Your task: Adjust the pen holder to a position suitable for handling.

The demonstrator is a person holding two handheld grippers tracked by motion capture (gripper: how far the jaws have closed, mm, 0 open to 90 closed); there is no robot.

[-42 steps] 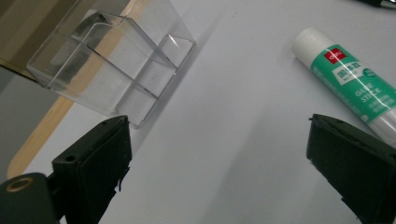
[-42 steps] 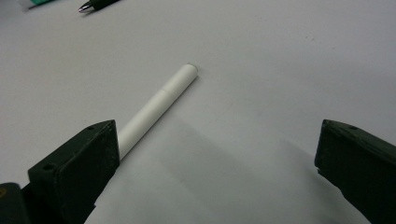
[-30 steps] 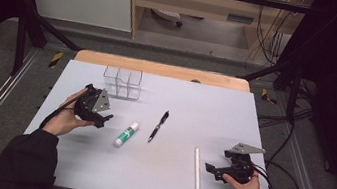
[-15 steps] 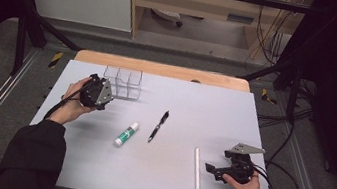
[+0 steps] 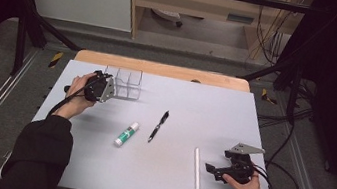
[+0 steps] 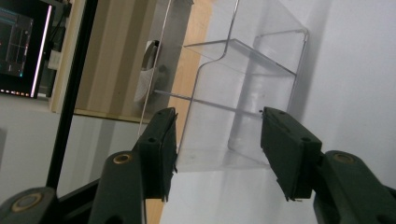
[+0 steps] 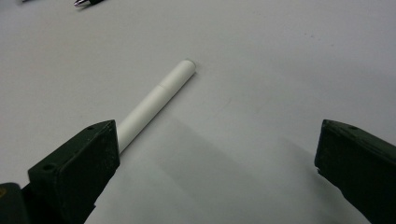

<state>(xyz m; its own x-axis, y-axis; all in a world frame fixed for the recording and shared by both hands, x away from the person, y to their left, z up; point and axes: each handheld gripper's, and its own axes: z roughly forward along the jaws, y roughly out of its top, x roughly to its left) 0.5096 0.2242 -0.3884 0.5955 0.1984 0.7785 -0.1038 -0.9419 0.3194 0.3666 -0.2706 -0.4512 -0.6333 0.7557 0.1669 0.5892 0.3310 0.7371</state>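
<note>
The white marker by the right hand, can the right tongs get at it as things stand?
Probably yes. The right tongs stand wide open, low over the table, with the white marker lying just ahead beside one jaw and nothing in between.

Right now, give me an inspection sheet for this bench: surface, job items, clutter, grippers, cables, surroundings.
Surface: pale grey table top, wooden edge at the far side.
Job's things: clear acrylic organizer with compartments, upright at the far left.
Clutter: glue stick, black pen, white stick, all lying flat and apart.
Grippers: left gripper at the organizer, jaws just been closing around its near wall, pads not yet pressing; right gripper open beside the white stick.
Cables: black cable trails off the right edge.
Surroundings: black frame, wooden cabinet behind.
</note>
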